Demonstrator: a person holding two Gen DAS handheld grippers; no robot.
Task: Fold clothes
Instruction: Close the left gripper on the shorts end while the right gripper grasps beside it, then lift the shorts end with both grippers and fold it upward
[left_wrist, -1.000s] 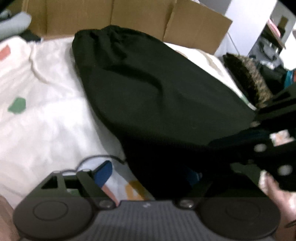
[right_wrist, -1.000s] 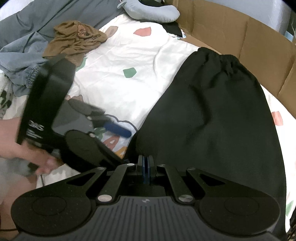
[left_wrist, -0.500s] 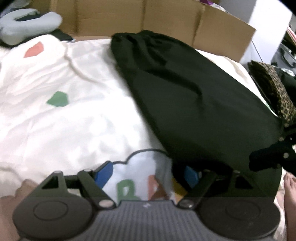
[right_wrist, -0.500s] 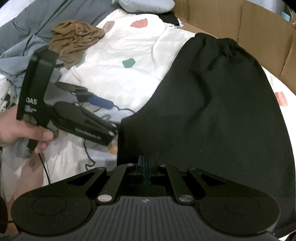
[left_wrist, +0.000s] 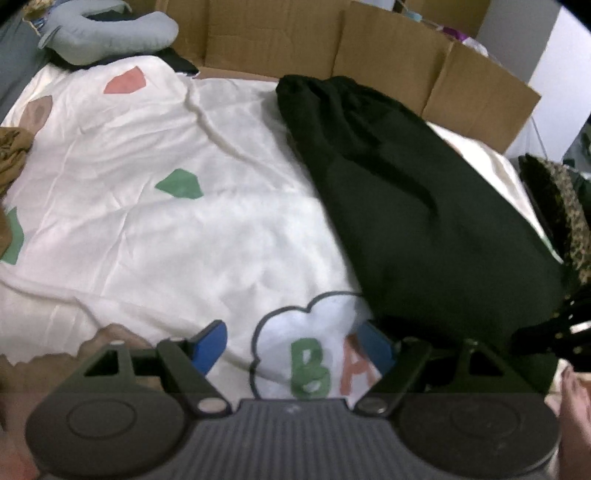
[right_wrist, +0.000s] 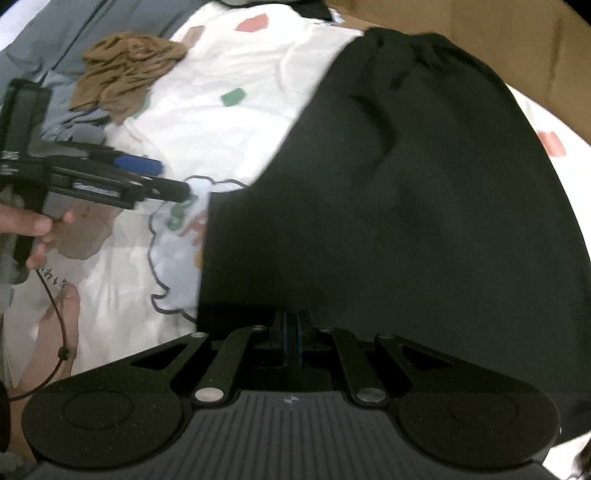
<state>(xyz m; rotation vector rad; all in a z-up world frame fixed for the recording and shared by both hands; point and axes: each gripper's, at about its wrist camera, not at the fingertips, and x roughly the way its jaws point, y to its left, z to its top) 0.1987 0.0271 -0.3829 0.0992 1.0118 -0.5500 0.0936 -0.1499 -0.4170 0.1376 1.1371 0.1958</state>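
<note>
The right gripper (right_wrist: 291, 334) has its jaws pressed together on the near hem of the black garment (right_wrist: 424, 206), pinning that edge. The left gripper (left_wrist: 291, 345) stands with jaws apart and nothing between them; a second ago it sat over the garment's near left corner, and it has since drawn away to the left, so it now hovers over the printed white sheet (left_wrist: 147, 229). The garment lies flat, running from near right to its gathered waistband at the far cardboard wall (left_wrist: 388, 62). The release suggests one fold is laid and the left gripper is free for a fresh grip.
</note>
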